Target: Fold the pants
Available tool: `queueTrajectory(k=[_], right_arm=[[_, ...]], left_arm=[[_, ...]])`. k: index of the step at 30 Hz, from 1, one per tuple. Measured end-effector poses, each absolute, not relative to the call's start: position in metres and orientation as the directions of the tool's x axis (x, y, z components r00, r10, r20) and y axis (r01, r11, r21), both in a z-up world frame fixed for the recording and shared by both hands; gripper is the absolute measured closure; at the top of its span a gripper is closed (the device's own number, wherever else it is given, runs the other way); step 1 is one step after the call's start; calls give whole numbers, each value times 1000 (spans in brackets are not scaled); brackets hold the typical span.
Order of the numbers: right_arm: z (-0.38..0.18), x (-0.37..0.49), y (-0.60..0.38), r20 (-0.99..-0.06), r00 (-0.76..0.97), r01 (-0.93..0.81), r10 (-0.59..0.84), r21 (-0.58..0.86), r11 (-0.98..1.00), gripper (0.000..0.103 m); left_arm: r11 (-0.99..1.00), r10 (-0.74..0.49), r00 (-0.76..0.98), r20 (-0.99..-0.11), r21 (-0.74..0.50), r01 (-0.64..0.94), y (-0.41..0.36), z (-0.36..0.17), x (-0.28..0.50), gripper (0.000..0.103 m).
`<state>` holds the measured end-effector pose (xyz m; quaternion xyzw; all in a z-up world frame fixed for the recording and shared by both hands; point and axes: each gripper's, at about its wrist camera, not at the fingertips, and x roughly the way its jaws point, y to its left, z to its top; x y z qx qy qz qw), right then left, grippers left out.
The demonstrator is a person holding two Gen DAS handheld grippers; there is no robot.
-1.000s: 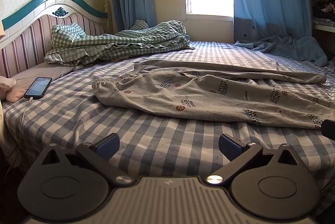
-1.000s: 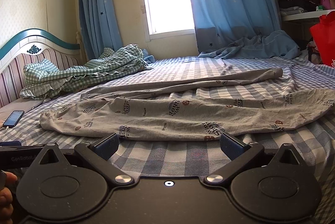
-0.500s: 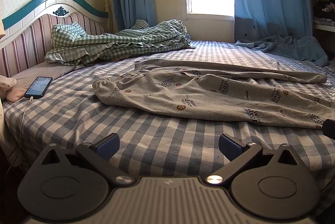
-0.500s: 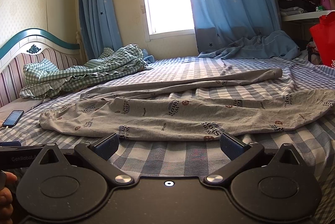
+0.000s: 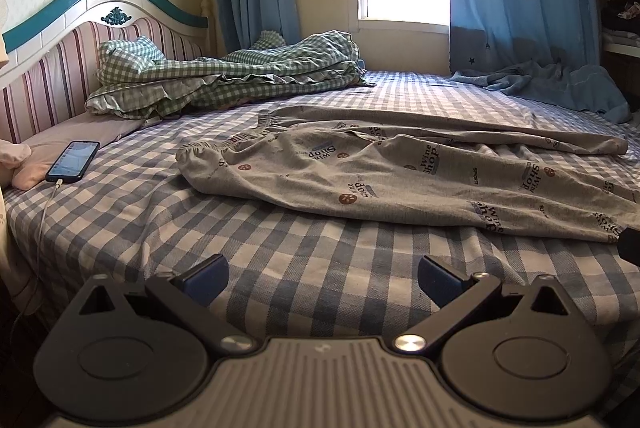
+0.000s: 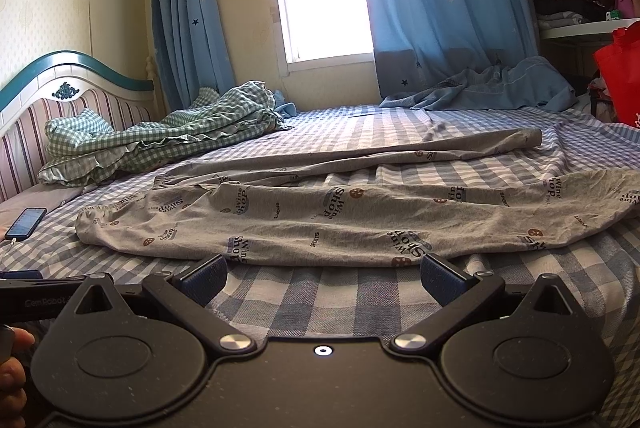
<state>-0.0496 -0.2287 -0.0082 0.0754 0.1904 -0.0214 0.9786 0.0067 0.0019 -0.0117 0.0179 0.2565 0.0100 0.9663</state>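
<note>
Left wrist view: pants (image 5: 400, 180) (seemingly unfolded) on bed (image 5: 280, 268) — both grippers' jaws apart.

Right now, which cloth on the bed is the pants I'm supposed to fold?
On the blue checked bed, look past the green gingham bedding by the headboard to the middle. The pants lie flat there, waistband toward the phone: the only grey cloth printed with words and brown cookies.

Right gripper (image 6: 323, 278) slightly closer to the pants' (image 6: 340, 224) near edge, perhaps; left view barely shifted
</note>
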Motion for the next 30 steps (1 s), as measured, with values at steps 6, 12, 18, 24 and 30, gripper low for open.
queueTrajectory(k=[6,12,18,24,30], right_arm=[[-2,-42,-230,-343,939,39,-1,102,994,0],[25,1,-243,-304,950,-64,71,35,997,0],[46,71,-260,-342,924,-185,171,-8,983,0],[64,166,-278,-400,871,-333,286,-52,941,0],[55,294,-281,-502,781,-489,373,-118,864,0]], left_arm=[[999,26,863,-504,38,-8,4,0,27,1],[998,62,864,-499,43,-46,16,27,82,1],[996,93,874,-477,51,-78,41,53,159,1],[980,60,914,-402,196,22,65,70,266,1],[948,-112,873,-475,211,237,92,62,403,1]])
